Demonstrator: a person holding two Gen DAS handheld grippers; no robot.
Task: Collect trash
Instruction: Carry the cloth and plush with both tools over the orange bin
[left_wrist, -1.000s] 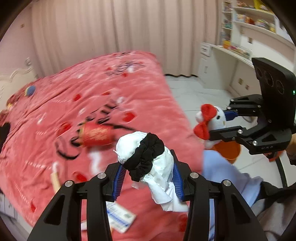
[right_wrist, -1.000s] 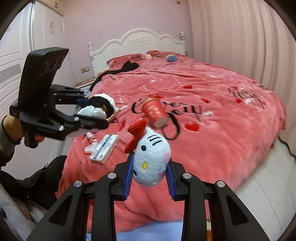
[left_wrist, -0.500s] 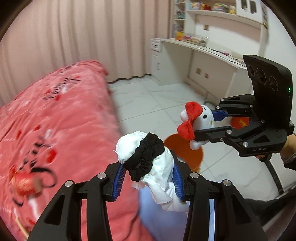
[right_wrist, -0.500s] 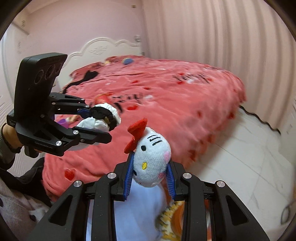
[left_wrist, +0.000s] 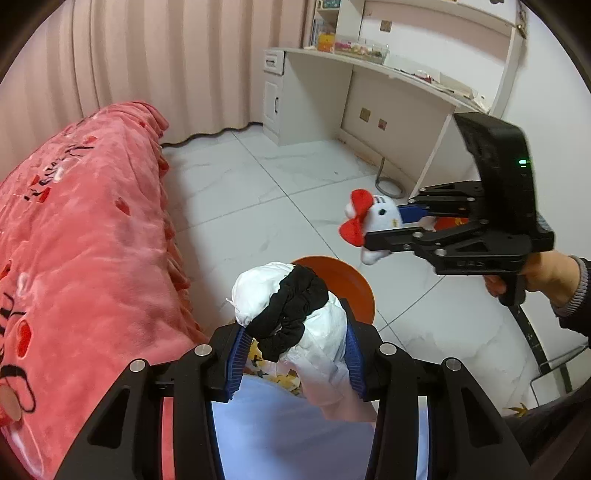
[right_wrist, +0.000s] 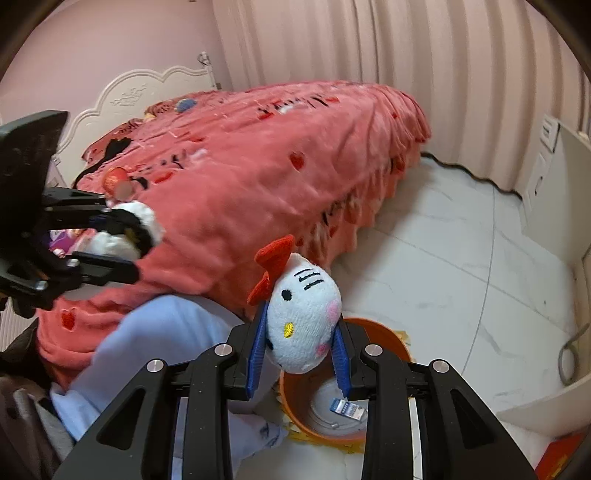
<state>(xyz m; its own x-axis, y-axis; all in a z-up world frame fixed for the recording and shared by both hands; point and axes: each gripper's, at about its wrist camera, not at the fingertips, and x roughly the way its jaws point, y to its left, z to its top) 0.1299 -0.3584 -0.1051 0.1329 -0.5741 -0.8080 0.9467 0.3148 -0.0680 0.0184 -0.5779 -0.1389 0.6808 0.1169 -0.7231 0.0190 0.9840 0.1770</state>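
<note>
- Left gripper (left_wrist: 293, 356): I read it as clamped on a crumpled white tissue wad wrapped in a black fabric scrunchie (left_wrist: 291, 314), blue pads pressing both sides. The bundle stands up out of the jaws, long axis running roughly along the fingers.
- Right gripper (right_wrist: 299, 356): closed on a white plush cat toy with a red bow (right_wrist: 304, 321), pads squeezing its cheeks, bow pointing up and to the left of the jaws.
- Round orange plastic bin (right_wrist: 384, 339): on the pale tiled floor (right_wrist: 461, 280), directly below and just beyond the right gripper's fingertips. Its open mouth faces up and a small blue-and-white packet (right_wrist: 349, 408) lies on its bottom.
- Same bin from the left wrist: its rim (left_wrist: 347, 277) shows just behind the tissue bundle, so it lies ahead of and beneath the left fingers too.
- Nearer hand: I judge the right gripper closer to a drop, since its view looks straight into the mouth; the left sits toward the rim on the side of the pink heart-print bedspread (left_wrist: 81, 251).
- Coming move, as I judge it: release straight down; little sideways travel seems needed for either load.
- Pale blue cloth (right_wrist: 159, 332): directly under both grippers, beside the bin.
</note>
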